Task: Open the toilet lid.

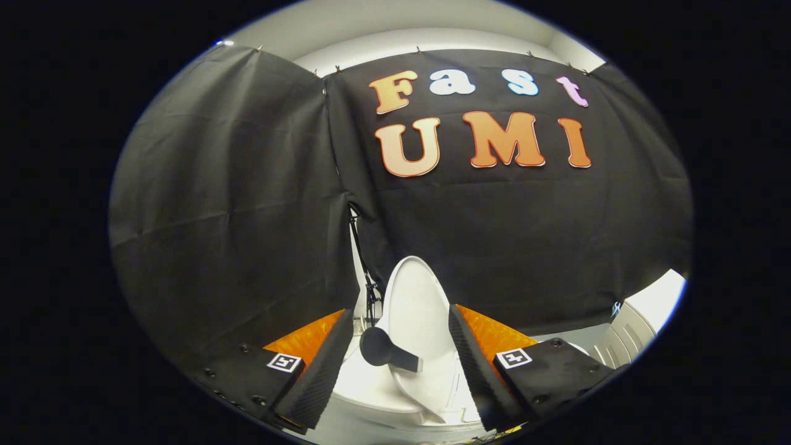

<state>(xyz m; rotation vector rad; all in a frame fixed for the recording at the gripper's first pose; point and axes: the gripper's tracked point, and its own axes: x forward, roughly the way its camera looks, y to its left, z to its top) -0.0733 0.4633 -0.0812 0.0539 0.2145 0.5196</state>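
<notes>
Two jaws wide apart w/ nothing clamped, toilet lid (415,321) raised upright btwn them, black knob (378,347) on its face, gripper (401,377) just short of it.

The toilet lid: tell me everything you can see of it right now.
The toilet lid is a white, smooth, glossy oval that looks like plastic. It stands raised, near upright and leaning slightly, seen between and just beyond the open jaws of the gripper. A black round knob with a short stem sits in front of its lower part; how it attaches cannot be told. Below the lid lies the white toilet seat. Neither finger presses on the lid. The black cloth wall hangs behind it.
</notes>
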